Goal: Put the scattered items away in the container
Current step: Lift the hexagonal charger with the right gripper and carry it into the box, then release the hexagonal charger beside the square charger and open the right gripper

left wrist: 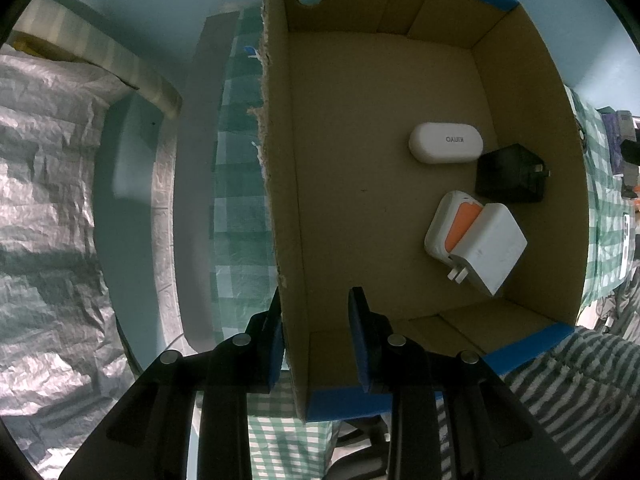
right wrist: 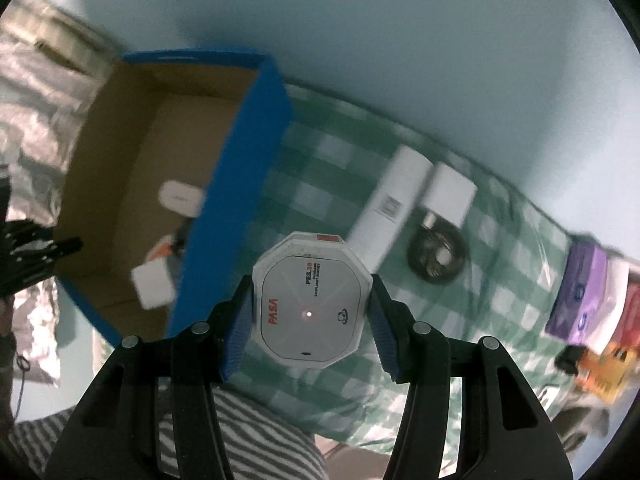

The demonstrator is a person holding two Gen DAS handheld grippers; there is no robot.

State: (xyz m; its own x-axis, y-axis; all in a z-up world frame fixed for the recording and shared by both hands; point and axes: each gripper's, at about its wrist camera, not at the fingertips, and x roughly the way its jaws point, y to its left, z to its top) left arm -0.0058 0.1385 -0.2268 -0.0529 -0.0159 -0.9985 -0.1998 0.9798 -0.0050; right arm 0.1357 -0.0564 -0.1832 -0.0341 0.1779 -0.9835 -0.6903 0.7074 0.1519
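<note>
I had the blue-sided cardboard box [left wrist: 360, 208] as my biggest reference: its torn side wall [left wrist: 280, 240] stood between the jaws of the left tongs [left wrist: 316, 340], the outer pad against the outside face and the inner pad clearly off the cardboard, so whether they truly pinched it I could not tell; I judged they were there to steady the box. Ahead of those tongs on the box floor lay a white oval case [left wrist: 445, 143], a black charger [left wrist: 510, 176] and a white plug adapter [left wrist: 490, 248] leaning on an orange-and-white pack [left wrist: 452, 224], all toward the far side, leaving the near floor bare. The right tongs [right wrist: 310, 314] were clenched on a white octagonal power bank [right wrist: 312, 304], its flat sides taken squarely by both blue pads, hanging over the green checked surface [right wrist: 500, 300] just beside the box's blue outer wall [right wrist: 240, 184]. To do this step well, I reckoned I should carry the power bank over that wall with room to spare, keep the pads level, and let go low over the bare floor. Beyond the right tongs a long white box [right wrist: 394, 208], a white charger [right wrist: 450, 194] and a coiled cable [right wrist: 438, 254] still waited on the surface.
</note>
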